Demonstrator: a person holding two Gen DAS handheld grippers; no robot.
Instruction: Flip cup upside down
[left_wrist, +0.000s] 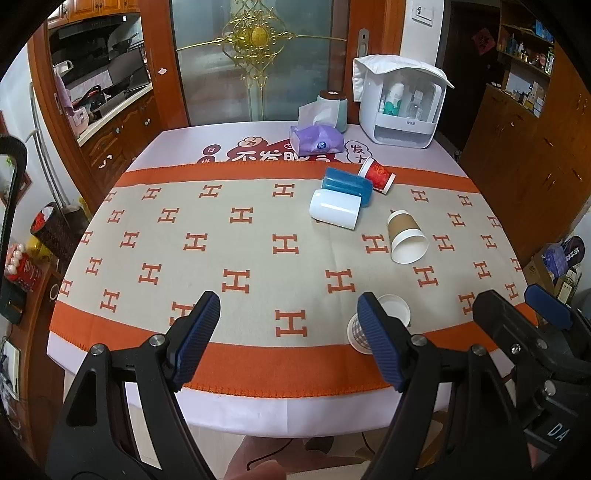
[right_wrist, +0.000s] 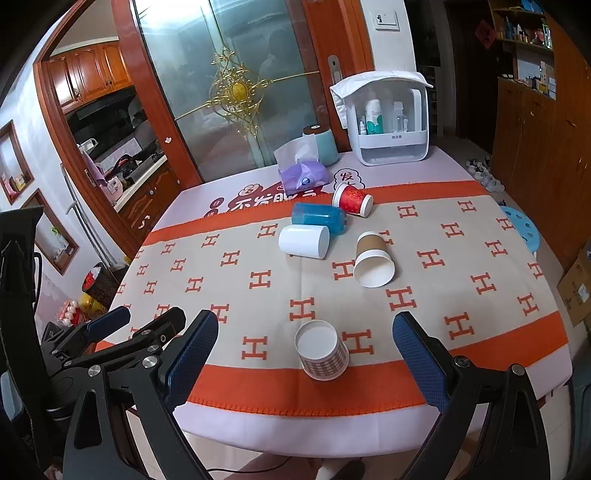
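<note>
On the table (right_wrist: 369, 424), four cups lie toppled at twelve o'clock. The plaid cup (right_wrist: 323, 350) stands dead ahead, seemingly base-up, so the flip looks done. The right gripper (right_wrist: 306, 354) and left gripper (left_wrist: 291, 336) gape wide, holding nothing.

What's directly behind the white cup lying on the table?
The blue cup lies just behind the white cup, apparently touching; its lower side is hidden. The red cup lies farther back.

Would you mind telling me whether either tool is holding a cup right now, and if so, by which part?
Nothing is held. The left tool and the right tool are both open, and the checked cup stands on the table between the right tool's fingers, untouched.
</note>
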